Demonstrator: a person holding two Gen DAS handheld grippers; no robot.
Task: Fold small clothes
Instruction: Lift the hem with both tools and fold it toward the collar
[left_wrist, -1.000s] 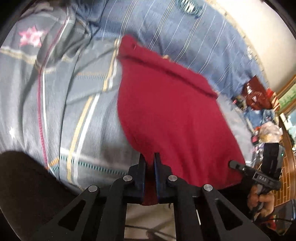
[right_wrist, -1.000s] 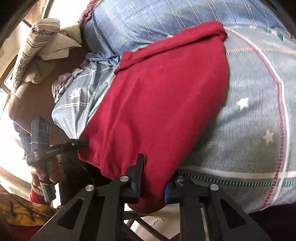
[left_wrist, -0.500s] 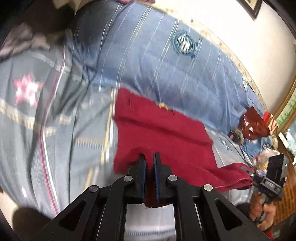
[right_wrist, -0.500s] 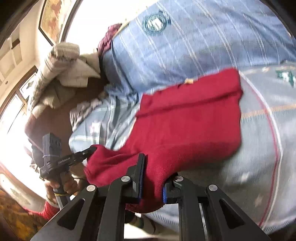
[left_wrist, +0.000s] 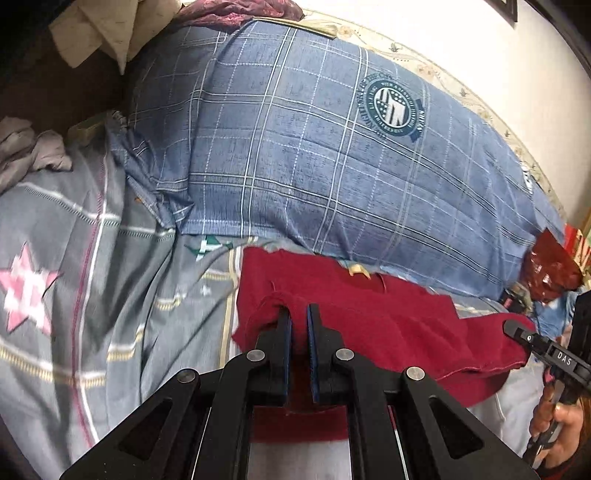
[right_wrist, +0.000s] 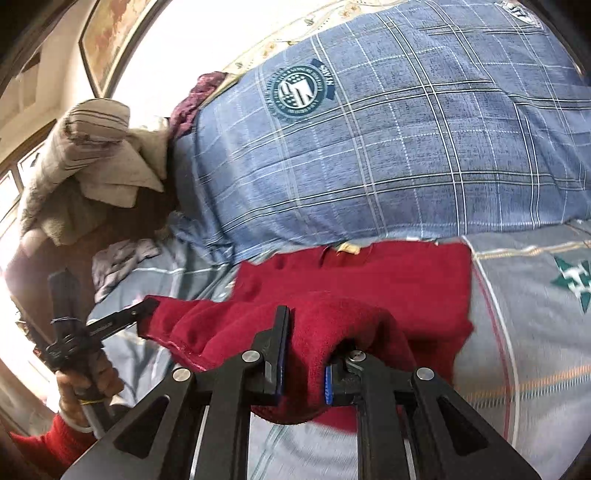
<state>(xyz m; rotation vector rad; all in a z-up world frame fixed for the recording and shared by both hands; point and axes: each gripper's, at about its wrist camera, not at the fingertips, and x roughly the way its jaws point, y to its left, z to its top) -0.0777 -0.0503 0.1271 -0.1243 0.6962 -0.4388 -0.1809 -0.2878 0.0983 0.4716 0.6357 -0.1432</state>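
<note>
While the left wrist view looked along the bed (left_wrist: 88, 280), the left tool (left_wrist: 298, 314) was clamped on a near hem of the red garment (left_wrist: 388, 325), its fingers nearly together with cloth bunched at the tips. Further right, the right tool (left_wrist: 511, 326) pinched the garment's other lifted corner. From the right wrist view, the right tool (right_wrist: 306, 350) gripped a thick fold of the red garment (right_wrist: 388, 284), which lay on the grey star-print sheet (right_wrist: 535, 332) just before the blue plaid pillow (right_wrist: 369, 155).
</note>
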